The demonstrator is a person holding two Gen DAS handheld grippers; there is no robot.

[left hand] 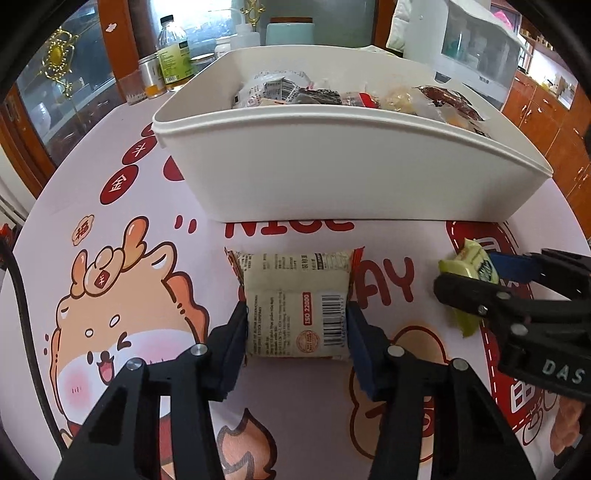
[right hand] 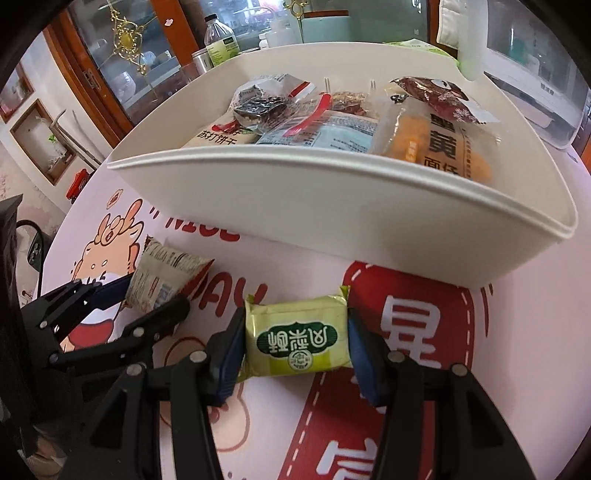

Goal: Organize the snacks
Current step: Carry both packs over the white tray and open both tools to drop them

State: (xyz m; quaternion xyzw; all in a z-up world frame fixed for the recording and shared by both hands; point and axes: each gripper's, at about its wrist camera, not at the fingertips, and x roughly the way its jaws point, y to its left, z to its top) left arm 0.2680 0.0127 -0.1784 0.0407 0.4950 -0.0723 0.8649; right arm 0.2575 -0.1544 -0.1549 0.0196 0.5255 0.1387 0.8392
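— Where did the snacks sit?

— Two lay loose on the cartoon-printed table mat [left hand: 303,417], just in front of the white bin [left hand: 332,173]. The beige packet [left hand: 297,306], barcode side up with red crimped ends, was pinched between the blue pads of the left gripper [left hand: 297,332], both pads pressed against its sides. The green packet [right hand: 297,334], with a dark green label, was clamped the same way by the right gripper [right hand: 295,343].

— Were the packets lifted?

— I couldn't tell; both looked at or very near the mat's surface. From the left wrist view the right gripper came in from the right edge, its fingers closed around the green packet, which bulged out on both sides. From the right wrist view the left gripper lay at the left, gripping the beige packet.

— And the bin?

— It already held a heap of wrapped snacks [right hand: 332,122]: a soda-cracker bag, a clear pouch of dark pieces, a blue-printed packet, an orange-yellow one and a brown wrapper.

— Anything further out?

— Behind the bin stood a bottle with a green label [left hand: 171,51], a metal tin [left hand: 149,72], a pale teal canister [left hand: 290,31], and glass-fronted wooden cabinets [left hand: 55,92].
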